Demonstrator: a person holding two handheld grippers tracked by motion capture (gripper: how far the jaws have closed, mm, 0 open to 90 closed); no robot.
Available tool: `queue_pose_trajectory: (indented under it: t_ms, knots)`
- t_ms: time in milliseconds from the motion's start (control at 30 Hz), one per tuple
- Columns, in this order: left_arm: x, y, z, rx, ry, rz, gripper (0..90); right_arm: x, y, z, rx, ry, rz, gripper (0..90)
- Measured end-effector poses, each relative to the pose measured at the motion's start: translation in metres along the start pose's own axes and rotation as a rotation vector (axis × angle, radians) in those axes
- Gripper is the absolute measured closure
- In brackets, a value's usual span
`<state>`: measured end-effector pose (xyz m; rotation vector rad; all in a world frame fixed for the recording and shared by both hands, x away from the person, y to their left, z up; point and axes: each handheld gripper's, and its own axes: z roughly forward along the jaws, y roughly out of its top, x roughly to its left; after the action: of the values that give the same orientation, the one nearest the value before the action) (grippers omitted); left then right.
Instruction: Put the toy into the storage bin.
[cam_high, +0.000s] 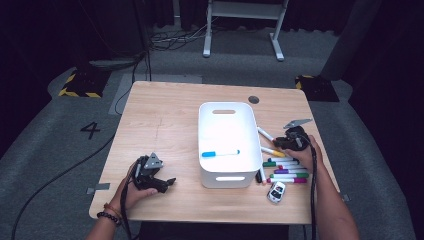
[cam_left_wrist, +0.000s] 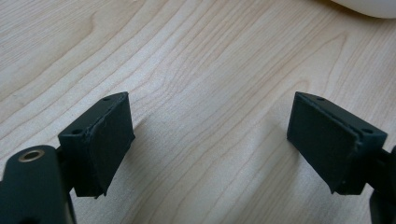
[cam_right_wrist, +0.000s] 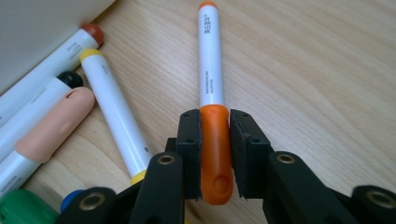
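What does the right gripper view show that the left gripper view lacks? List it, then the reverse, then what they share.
Right gripper view alone: the right gripper shut on the orange marker, with the yellow marker and peach-capped marker beside it. Left gripper view alone: the left gripper, jaws wide apart over bare wood, nothing between them. Shared: the wooden table and an edge of the white bin.

Overhead view facing forward-down, gripper views close above table (cam_high: 165, 120), sharing its wood

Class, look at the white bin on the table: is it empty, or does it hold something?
Not empty. The white bin holds one blue-capped marker lying flat on its floor.
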<state>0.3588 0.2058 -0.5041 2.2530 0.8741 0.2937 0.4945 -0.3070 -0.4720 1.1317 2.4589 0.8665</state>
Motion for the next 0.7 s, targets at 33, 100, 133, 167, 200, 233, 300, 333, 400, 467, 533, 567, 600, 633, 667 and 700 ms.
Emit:
queue_pose_trajectory:
  t_ms: [33,100,133,167,200,233,300,333,400,467,533,567,600,633,667,700]
  knots:
    - [0.000,0.000,0.000,-0.001,0.001,0.000,14.7,0.000,0.000,-0.002,-0.005,-0.004,0.001,74.9]
    - [0.000,0.000,0.000,0.000,0.000,0.000,14.7,-0.001,-0.001,-0.007,-0.016,-0.002,0.006,75.0]
    - [0.000,0.000,0.000,0.000,0.000,0.000,14.7,-0.001,-0.002,-0.009,-0.020,-0.004,0.008,75.0]
    - [0.000,0.000,0.000,0.000,0.000,-0.001,14.7,-0.002,-0.002,-0.011,-0.026,-0.003,0.009,75.0]
    - [0.000,0.000,0.000,-0.001,0.001,0.000,14.7,-0.002,-0.003,-0.012,-0.030,-0.001,0.007,75.0]
    - [0.000,0.000,0.000,0.000,0.001,0.000,14.7,-0.002,-0.004,-0.014,-0.033,-0.003,0.009,75.0]
    - [0.000,0.000,0.000,0.000,0.000,-0.001,14.7,-0.003,-0.005,-0.018,-0.039,-0.002,0.010,75.0]
    - [0.000,0.000,0.000,0.000,0.000,0.000,14.7,-0.003,-0.005,-0.020,-0.045,0.000,0.008,75.0]
    - [0.000,0.000,0.000,0.000,0.000,-0.001,14.7,-0.003,-0.006,-0.025,-0.064,0.012,0.016,75.0]
    - [0.000,0.000,0.000,0.000,0.000,0.000,14.7,-0.004,-0.007,-0.030,-0.082,0.014,0.020,75.0]
    - [0.000,0.000,0.000,0.000,0.000,0.000,14.7,-0.005,-0.008,-0.035,-0.098,0.010,0.025,75.1]
    - [0.000,0.000,0.000,0.000,0.000,0.000,14.7,-0.006,-0.009,-0.038,-0.107,0.010,0.028,75.1]
    - [0.000,0.000,0.000,0.000,0.000,0.000,14.7,-0.007,-0.009,-0.040,-0.116,0.009,0.026,75.0]
    - [0.000,0.000,0.000,0.000,0.000,0.000,14.7,-0.007,-0.010,-0.043,-0.122,0.011,0.031,75.0]
    - [0.000,0.000,0.000,0.000,0.000,0.000,14.7,-0.007,-0.010,-0.046,-0.134,0.011,0.030,75.0]
    - [0.000,0.000,0.000,0.000,-0.001,-0.001,14.7,-0.007,-0.010,-0.049,-0.143,0.011,0.036,75.0]
